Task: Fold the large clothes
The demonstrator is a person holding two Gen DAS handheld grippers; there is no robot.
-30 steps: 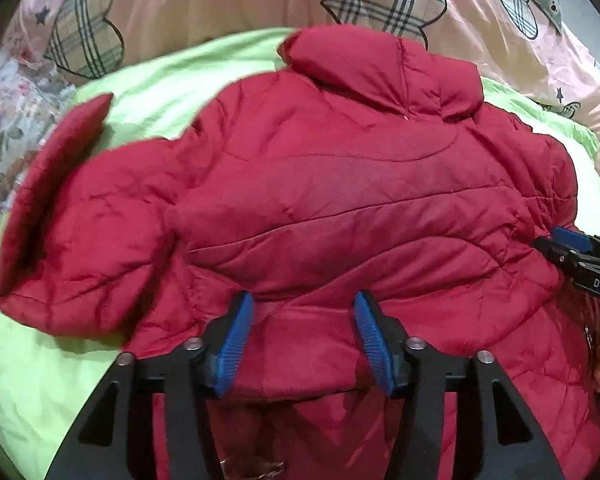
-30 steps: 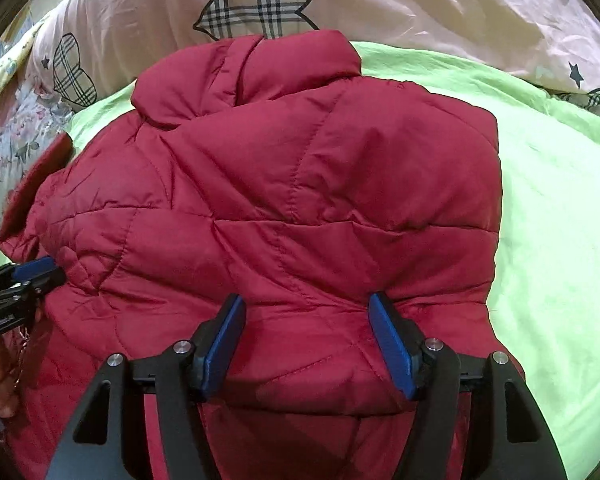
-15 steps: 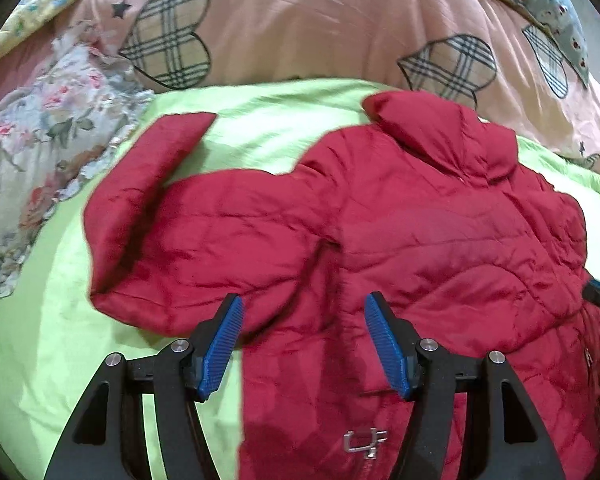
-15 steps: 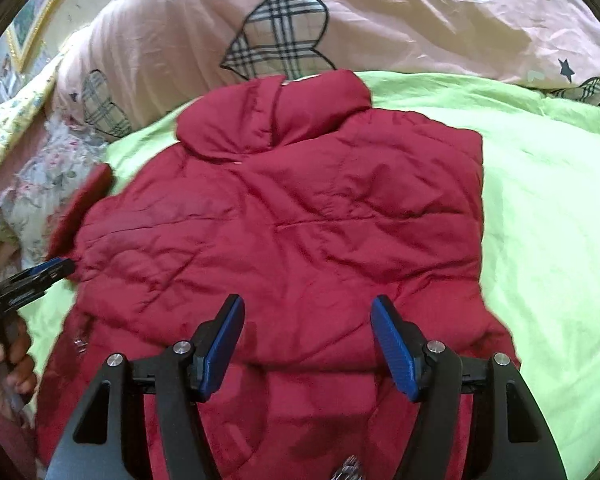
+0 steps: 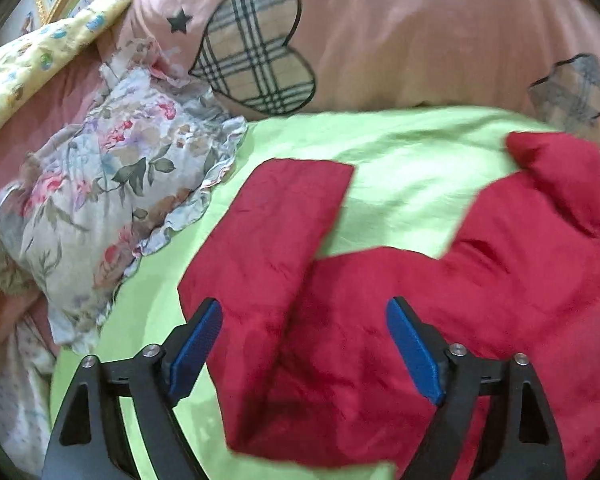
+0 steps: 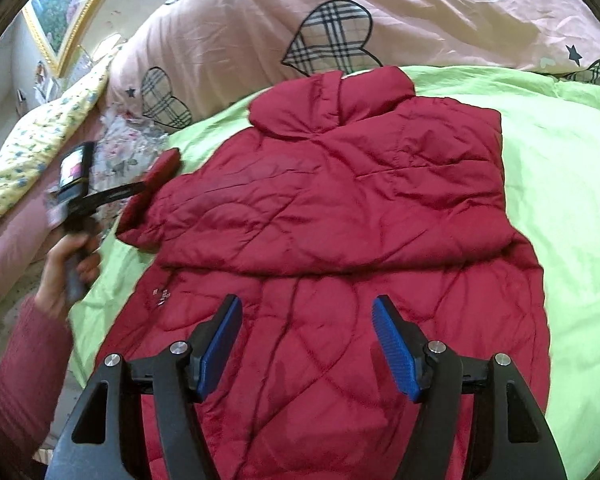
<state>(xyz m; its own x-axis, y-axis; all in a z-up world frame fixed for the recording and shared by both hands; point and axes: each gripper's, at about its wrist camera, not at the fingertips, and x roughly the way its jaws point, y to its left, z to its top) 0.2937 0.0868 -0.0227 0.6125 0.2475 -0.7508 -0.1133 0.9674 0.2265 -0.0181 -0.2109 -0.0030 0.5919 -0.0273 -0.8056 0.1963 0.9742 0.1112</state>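
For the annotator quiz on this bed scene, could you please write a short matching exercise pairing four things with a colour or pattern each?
Column one:
1. jacket
2. sheet
3. duvet
4. pillow

Column two:
A. pink with checked hearts
B. floral print with a frilled edge
C. red and quilted
D. plain lime green

Pairs: 1-C, 2-D, 3-A, 4-B.

The jacket lies on the sheet, with one sleeve stretched towards the pillow. The left gripper and the right gripper are both open above the jacket, holding nothing.

Left tongs (image 5: 304, 348) swung left, over the sleeve (image 5: 268, 232).
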